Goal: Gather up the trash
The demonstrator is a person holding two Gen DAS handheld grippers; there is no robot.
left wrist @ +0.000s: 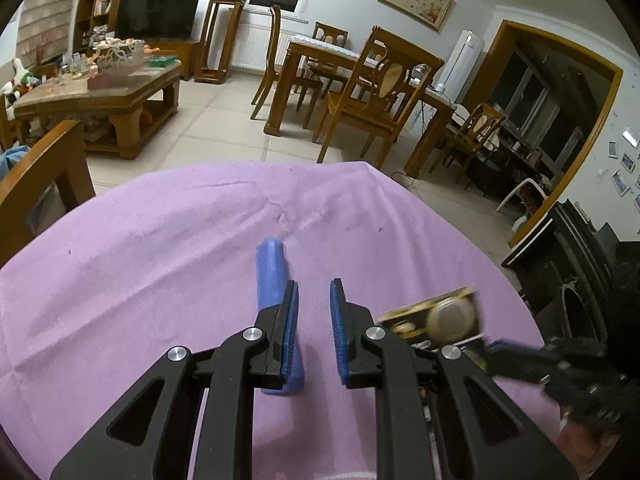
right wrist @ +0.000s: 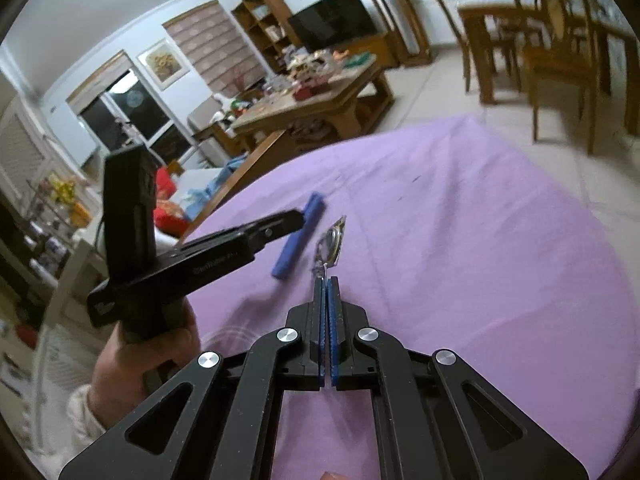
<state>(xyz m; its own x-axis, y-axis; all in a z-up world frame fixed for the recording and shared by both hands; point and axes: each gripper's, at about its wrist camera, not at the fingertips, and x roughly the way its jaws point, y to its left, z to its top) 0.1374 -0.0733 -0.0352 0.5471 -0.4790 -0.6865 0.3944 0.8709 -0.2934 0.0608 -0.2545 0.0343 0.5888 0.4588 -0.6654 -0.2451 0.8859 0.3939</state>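
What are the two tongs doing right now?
Left tongs: open, empty, beside the blue roll.
Right tongs: shut on the gold wrapper.

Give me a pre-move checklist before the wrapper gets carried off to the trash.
1. Right gripper shut on the gold wrapper: ok.
2. Wrapper clear of the purple cloth: cannot tell.
3. Left gripper holding nothing, jaws apart: ok.
4. Blue roll lying on the cloth, not yet collected: not ok.
5. Left gripper beside the blue roll, not around it: ok.
6. Trash bin in view: not ok, none visible.
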